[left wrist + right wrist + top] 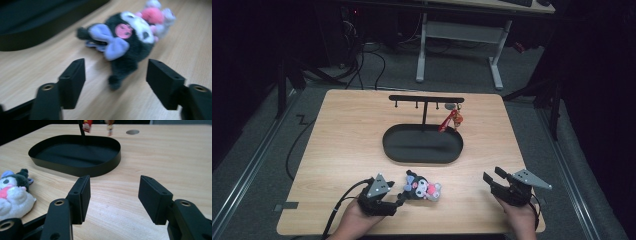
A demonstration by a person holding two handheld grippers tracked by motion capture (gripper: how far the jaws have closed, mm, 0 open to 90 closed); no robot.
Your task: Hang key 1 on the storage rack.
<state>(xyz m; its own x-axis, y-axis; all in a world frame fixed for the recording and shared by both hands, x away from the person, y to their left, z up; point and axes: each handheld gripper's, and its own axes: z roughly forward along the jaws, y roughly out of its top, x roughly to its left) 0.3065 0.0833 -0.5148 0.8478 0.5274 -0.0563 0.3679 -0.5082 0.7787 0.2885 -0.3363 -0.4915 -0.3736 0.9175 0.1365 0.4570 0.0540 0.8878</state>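
A plush toy [422, 188] in black, white, pink and purple lies on the wooden table near its front edge. My left gripper [401, 197] sits just left of it, pointing at it. In the left gripper view the jaws of this gripper [116, 72] stand apart, and a dark limb of the plush toy [127, 40] reaches into the gap without touching either pad. My right gripper [493, 175] hovers at the front right, open with nothing in it. In the right gripper view this gripper [113, 195] faces bare wood, with the plush toy [12, 195] at the far left.
A black oval tray [387, 145] lies mid-table, with a black T-shaped hook rack [426, 99] rising from it. A red keychain [451, 120] hangs from the rack's right end. The tray's rim [75, 171] lies ahead of the right gripper. Desk legs and cables stand beyond the table.
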